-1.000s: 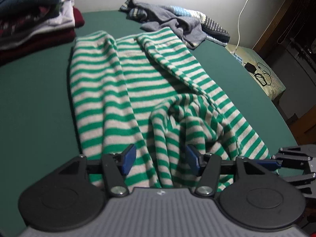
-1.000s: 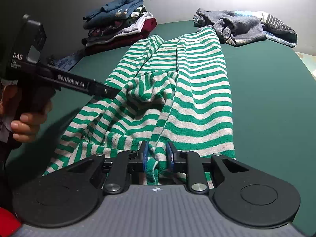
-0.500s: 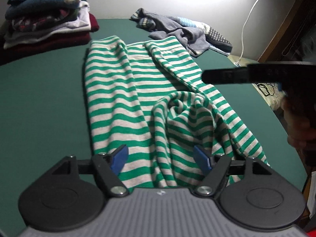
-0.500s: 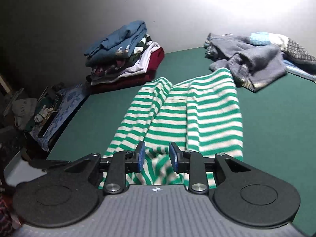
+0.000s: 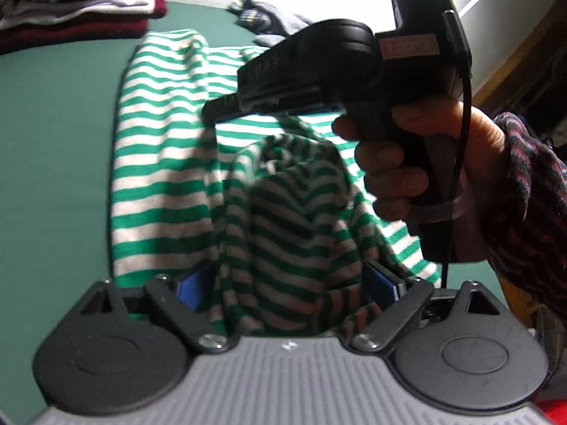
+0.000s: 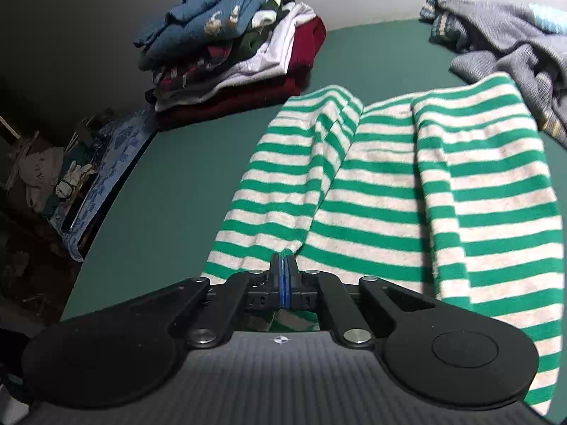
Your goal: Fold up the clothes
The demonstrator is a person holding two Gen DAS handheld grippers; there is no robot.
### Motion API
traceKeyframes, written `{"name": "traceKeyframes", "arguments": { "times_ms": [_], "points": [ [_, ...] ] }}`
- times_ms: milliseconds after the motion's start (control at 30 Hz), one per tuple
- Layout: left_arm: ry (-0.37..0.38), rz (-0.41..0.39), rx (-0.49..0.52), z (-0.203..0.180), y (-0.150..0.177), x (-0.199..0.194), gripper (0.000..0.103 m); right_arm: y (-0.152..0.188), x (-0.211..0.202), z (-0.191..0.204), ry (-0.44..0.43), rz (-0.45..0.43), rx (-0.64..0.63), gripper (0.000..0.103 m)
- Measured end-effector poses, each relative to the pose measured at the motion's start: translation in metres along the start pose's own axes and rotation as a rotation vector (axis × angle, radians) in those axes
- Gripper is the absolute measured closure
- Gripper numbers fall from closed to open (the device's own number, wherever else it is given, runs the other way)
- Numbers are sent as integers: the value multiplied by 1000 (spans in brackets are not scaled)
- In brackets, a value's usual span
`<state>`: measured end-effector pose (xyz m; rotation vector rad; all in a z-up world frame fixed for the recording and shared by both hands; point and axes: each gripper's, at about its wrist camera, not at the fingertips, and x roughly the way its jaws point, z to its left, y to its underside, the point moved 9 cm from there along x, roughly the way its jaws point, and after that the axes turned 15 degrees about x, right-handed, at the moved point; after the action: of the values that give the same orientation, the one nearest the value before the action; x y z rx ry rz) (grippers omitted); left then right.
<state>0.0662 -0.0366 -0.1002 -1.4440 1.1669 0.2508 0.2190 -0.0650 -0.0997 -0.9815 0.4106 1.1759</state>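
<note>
Lying lengthwise mid-counter (image 6: 170, 184), the green-striped top (image 6: 443, 191) is bunched at the near edge. Left tongs (image 5: 288, 285), just opened wide, straddle the bunch unpressed. Right tongs (image 6: 284, 274) have closed; whether on cloth is unclear. Advice: clamp both near corners, then fold evenly.

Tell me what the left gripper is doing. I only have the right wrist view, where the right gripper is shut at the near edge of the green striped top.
Observer: The left gripper is open and its jaws have just been opening. A bunched fold of the striped top sits between them, not pressed.
Operator: Where is the right gripper relative to it?
Observer: In the left wrist view, the right gripper reaches in from the right, above the top and beyond that fold.
Operator: What holds it?
Observer: A hand in a dark patterned sleeve grips its handle.
</note>
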Motion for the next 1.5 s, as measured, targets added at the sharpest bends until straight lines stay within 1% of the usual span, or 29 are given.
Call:
{"name": "traceKeyframes", "arguments": {
  "times_ms": [67,100,133,167,200,267,300,400,467,567,633,667,700,800,833,867,900,933,967,1033,1067,1100,1167,1267,1300,1333,1367,1500],
  "points": [
    [19,11,20,-5,-1,2,11,0,1,-15,20,27,25,102],
    [20,20,40,-5,-1,1,11,0,3,-19,13,36,31,103],
    [18,24,54,-4,-3,-1,12,-1,4,-22,4,42,36,101],
    [15,27,67,-2,-5,-4,14,-5,2,-22,-14,36,45,90],
    [16,19,60,3,-9,-8,14,-10,-2,-21,-33,27,56,73],
    [18,-6,33,13,-20,-18,14,-28,-11,-17,-60,-59,49,60],
    [7,-20,24,19,-26,-21,14,-37,-11,-15,-53,-83,45,61],
    [-16,-40,-3,33,-40,-17,14,-59,7,-9,-46,-100,50,62],
    [-9,-38,-12,35,-43,-7,14,-70,21,-4,-26,-125,44,63],
    [-3,-11,-5,34,-41,9,14,-82,41,-1,20,-157,23,63],
    [19,-4,-6,27,-37,13,14,-87,47,-4,40,-173,15,73],
    [26,-3,-2,23,-37,14,13,-88,46,-8,42,-183,19,90],
    [33,-2,3,18,-37,16,12,-90,44,-11,44,-193,23,95],
    [31,1,43,8,-35,17,10,-94,40,-21,50,-222,35,95],
    [35,0,46,8,-34,19,8,-95,38,-27,42,-222,57,95],
    [37,1,58,8,-32,19,8,-96,37,-34,32,-222,83,95],
    [36,2,65,7,-32,19,6,-94,42,-39,27,-194,100,95],
    [33,3,71,6,-31,20,6,-92,44,-42,21,-189,107,98],
    [33,6,74,6,-31,20,6,-91,45,-45,16,-188,111,96],
    [47,10,70,5,-30,18,6,-94,37,-44,2,-212,128,78],
    [50,10,70,5,-30,16,6,-96,33,-43,-6,-224,136,65],
    [51,11,71,5,-30,15,6,-99,30,-40,-12,-237,130,62],
    [51,11,73,4,-29,12,5,-105,27,-33,-26,-263,112,62],
    [48,11,74,1,-28,10,3,-109,40,-22,-12,-247,68,63],
    [44,12,78,1,-30,16,3,-108,45,-19,-12,-236,50,70],
    [45,13,79,1,-30,18,3,-108,48,-20,12,-236,36,76],
    [46,13,79,0,-30,19,3,-108,51,-21,40,-238,24,96],
    [61,5,69,2,-30,18,3,-111,52,-37,139,-277,13,95]
  ]
}}
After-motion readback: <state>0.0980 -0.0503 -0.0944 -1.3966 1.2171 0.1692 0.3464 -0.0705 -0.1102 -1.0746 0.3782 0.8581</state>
